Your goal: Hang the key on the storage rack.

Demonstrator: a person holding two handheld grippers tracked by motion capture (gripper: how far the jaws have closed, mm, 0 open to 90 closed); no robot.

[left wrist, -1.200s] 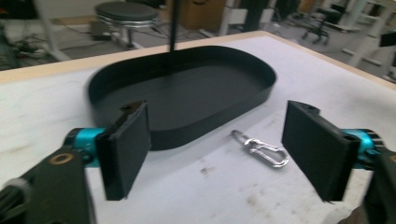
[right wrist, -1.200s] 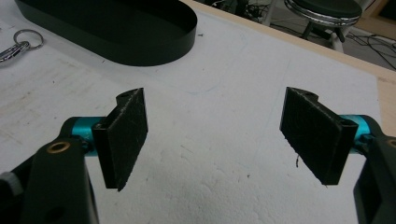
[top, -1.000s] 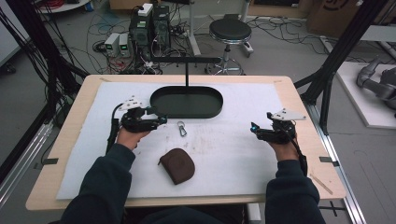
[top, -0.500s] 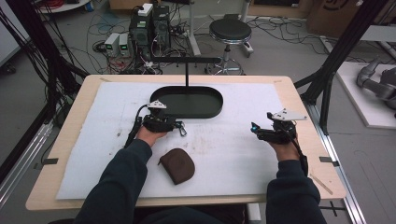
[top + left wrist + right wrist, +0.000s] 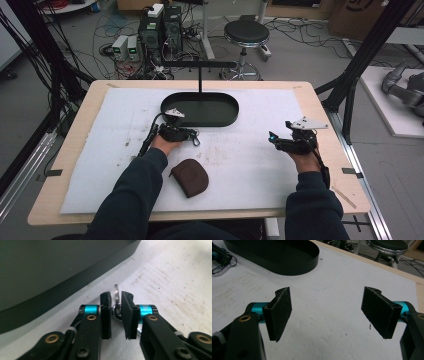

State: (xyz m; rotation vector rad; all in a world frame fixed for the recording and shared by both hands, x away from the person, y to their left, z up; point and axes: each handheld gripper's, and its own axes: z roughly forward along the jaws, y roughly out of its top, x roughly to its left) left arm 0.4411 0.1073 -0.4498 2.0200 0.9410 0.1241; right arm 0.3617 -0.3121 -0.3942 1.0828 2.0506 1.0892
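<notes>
Metal carabiner clip (image 5: 116,305) lies on the white mat (image 5: 250,160) of the surface, just in front of the black oval tray (image 5: 200,111) and close to its near wall. The left tool (image 5: 191,135) has come down over it, and its jaws have just been closing: in the left gripper view the two black pads (image 5: 105,315) stand narrowly apart with the clip's ring and stem between them, the right pad against the metal, the left pad with a thin gap that I cannot judge for certain. One end of the clip pokes out past the pad tips toward the tray; the other curves out beneath the right jaw. The right tool (image 5: 272,139) rests over the mat well apart from the clip, jaws spread wide with nothing between them. A brown pouch (image 5: 190,177) lies near the left forearm.
</notes>
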